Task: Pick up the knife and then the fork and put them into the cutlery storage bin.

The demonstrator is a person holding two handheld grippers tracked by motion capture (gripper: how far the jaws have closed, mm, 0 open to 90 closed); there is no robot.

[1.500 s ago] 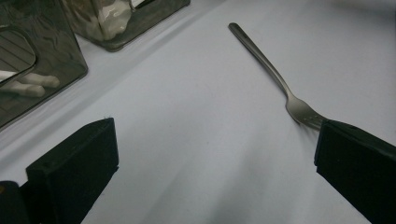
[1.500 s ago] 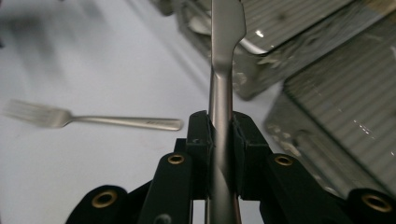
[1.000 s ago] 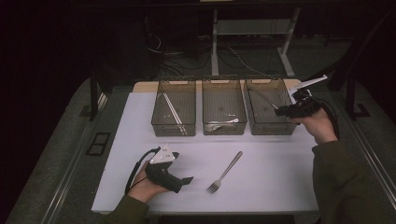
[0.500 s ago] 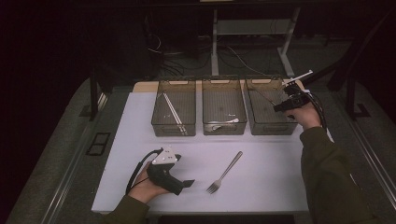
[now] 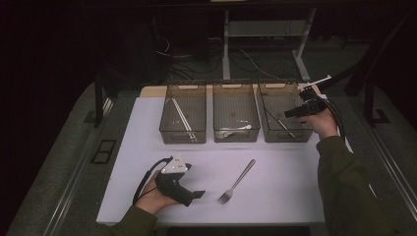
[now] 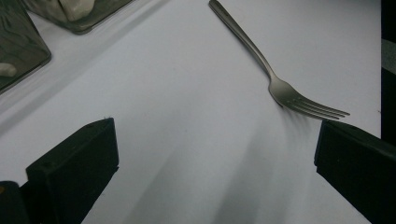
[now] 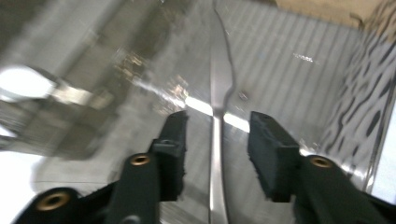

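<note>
Though blurred, slim silver utensil (image 7: 218, 116)

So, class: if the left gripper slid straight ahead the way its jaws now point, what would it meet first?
Probably the fork: its tines lie just ahead of the left gripper, toward one jaw. Straight down the middle there is bare table, so it might narrowly miss.

blur: right gripper view smeared, white object (image 7: 23, 84) at its left edge unreadable | cut off: fork (image 6: 280, 88) handle end leaves the left gripper view's top edge; metal utensil (image 7: 219, 107) runs off top and bottom | too small: contents of middle bin (image 5: 236, 115) in high view, kind unclear
</note>
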